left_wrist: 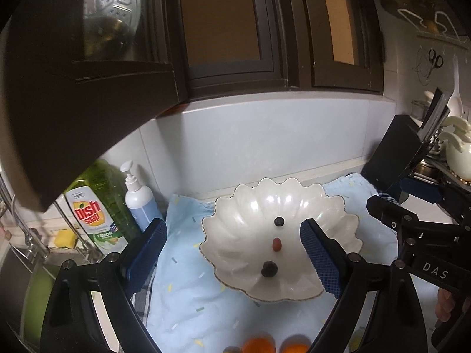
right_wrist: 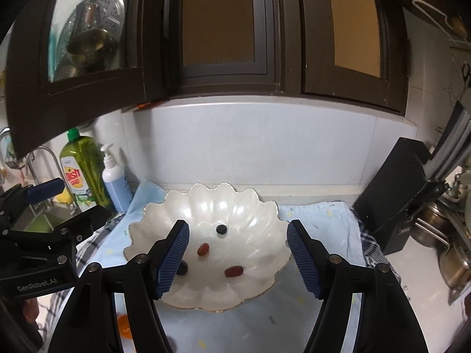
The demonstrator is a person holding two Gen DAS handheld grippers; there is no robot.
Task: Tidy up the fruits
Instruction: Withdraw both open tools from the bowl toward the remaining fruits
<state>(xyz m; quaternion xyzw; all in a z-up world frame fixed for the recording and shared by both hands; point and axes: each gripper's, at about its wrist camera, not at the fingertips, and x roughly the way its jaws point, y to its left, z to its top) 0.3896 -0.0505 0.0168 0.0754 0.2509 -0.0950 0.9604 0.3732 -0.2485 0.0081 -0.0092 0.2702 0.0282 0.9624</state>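
A white scalloped bowl (left_wrist: pixel 294 200) (right_wrist: pixel 250 206) sits on a light blue cloth (left_wrist: pixel 188 294). In it lie a blueberry (left_wrist: pixel 279 221) (right_wrist: pixel 221 229), a red grape (left_wrist: pixel 277 244) (right_wrist: pixel 203 249), a dark grape (left_wrist: pixel 269 268) (right_wrist: pixel 183 267), and a second red grape (right_wrist: pixel 234 271). Two oranges (left_wrist: pixel 259 345) lie on the cloth at the near edge; one also shows in the right wrist view (right_wrist: pixel 123 325). My left gripper (left_wrist: pixel 232 253) is open and empty above the bowl's near left side. My right gripper (right_wrist: pixel 238 259) is open and empty over the bowl.
A green dish soap bottle (left_wrist: pixel 97 206) and a white pump bottle (left_wrist: pixel 138 197) stand at the left by the sink (left_wrist: pixel 35 279). A black knife block (right_wrist: pixel 397 194) and metal pots (right_wrist: pixel 453 253) are at the right. Dark cabinets (right_wrist: pixel 88 44) hang overhead.
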